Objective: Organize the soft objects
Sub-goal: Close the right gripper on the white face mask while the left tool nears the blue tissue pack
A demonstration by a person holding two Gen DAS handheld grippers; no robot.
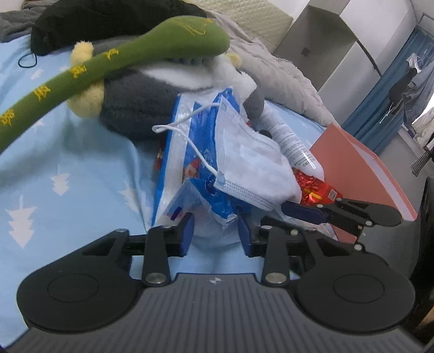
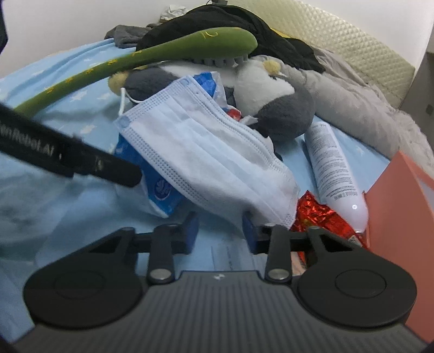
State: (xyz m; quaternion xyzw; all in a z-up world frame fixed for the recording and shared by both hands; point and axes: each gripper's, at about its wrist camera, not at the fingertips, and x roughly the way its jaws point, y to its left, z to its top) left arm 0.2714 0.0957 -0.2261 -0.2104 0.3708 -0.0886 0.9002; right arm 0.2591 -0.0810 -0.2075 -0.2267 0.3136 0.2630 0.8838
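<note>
A pale blue face mask (image 1: 249,160) (image 2: 206,154) lies on a blue and white plastic pack (image 1: 187,160) (image 2: 160,190) on the bed. Behind them lies a grey and white plush penguin (image 1: 141,103) (image 2: 282,100) with a long green plush (image 1: 108,57) (image 2: 152,57) across it. My left gripper (image 1: 215,230) is open, its jaws on either side of the pack's near corner. My right gripper (image 2: 219,230) is open, just in front of the mask's lower edge; it also shows in the left wrist view (image 1: 303,210). The left gripper's finger crosses the right wrist view.
A white tube (image 1: 290,141) (image 2: 333,168) and a red foil packet (image 1: 317,190) (image 2: 322,217) lie right of the mask. An orange box (image 1: 366,173) (image 2: 401,206) stands at the right. Black clothing (image 2: 244,24) and a grey blanket (image 1: 271,65) (image 2: 360,103) lie behind.
</note>
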